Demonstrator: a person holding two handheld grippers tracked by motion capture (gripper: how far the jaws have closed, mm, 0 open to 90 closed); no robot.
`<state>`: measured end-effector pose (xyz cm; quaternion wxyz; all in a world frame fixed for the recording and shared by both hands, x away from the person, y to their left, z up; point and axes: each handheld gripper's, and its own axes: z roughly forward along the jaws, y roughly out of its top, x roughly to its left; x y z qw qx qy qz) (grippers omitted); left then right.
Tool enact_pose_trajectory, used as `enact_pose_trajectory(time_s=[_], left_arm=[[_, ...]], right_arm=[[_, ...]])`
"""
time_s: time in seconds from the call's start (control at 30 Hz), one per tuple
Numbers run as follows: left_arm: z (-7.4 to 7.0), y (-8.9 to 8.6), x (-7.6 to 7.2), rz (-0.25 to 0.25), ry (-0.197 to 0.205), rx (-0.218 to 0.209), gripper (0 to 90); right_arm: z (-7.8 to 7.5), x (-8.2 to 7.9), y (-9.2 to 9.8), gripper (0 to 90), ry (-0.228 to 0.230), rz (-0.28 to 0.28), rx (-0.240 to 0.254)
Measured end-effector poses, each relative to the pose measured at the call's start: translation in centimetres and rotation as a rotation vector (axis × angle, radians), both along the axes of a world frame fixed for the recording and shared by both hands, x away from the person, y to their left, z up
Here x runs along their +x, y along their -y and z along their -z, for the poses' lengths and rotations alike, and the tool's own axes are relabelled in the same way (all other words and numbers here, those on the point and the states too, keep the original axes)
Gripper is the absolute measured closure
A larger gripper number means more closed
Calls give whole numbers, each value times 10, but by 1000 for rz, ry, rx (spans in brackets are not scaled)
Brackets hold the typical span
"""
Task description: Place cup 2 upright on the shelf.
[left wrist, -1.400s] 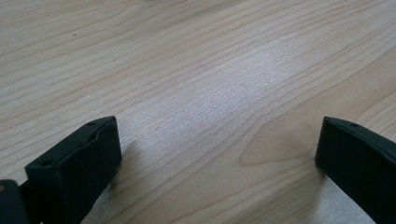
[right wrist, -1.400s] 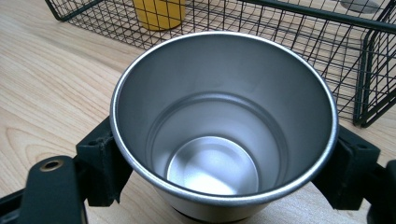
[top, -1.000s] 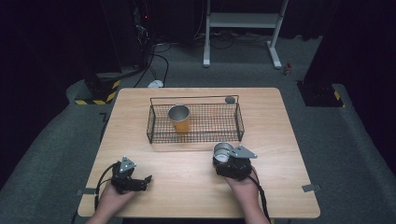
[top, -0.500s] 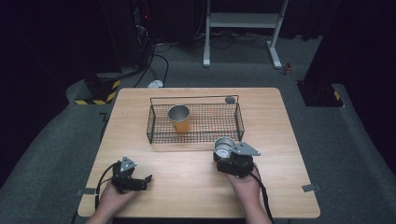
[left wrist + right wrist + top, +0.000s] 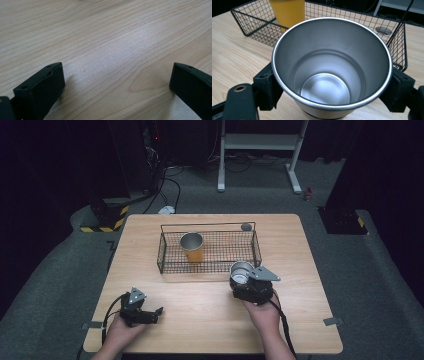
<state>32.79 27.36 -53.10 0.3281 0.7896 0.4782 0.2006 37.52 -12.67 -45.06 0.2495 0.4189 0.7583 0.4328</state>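
Your right tongs [image 5: 243, 276] nudged the gripped steel cup [image 5: 241, 270] closer to the basket [image 5: 256, 251], where one orange cup [image 5: 192, 247] already sits, while your left tongs [image 5: 150, 312] idle open on the worktop [image 5: 200, 310].

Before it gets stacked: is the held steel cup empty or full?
Empty: the steel cup in the right tool shows its bare shiny bottom.

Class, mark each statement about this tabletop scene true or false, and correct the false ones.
1. The right gripper grips a steel cup. True.
2. The steel cup is full of liquid. False: it is empty.
3. An orange cup stands inside the wire basket. True.
4. The left gripper holds a spoon. False: its jaws stand open over the bare table.
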Motion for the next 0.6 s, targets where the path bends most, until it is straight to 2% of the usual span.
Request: enact_pose_trajectory(time_s=[0.33,0.6], left_arm=[[0,0,-1,-4,-2,-2,3],[0,0,-1,-6,0,1,6]], right_arm=[[-12,10,-1,184,35,9,3],[-24,21,-5,184,36,23,8]])
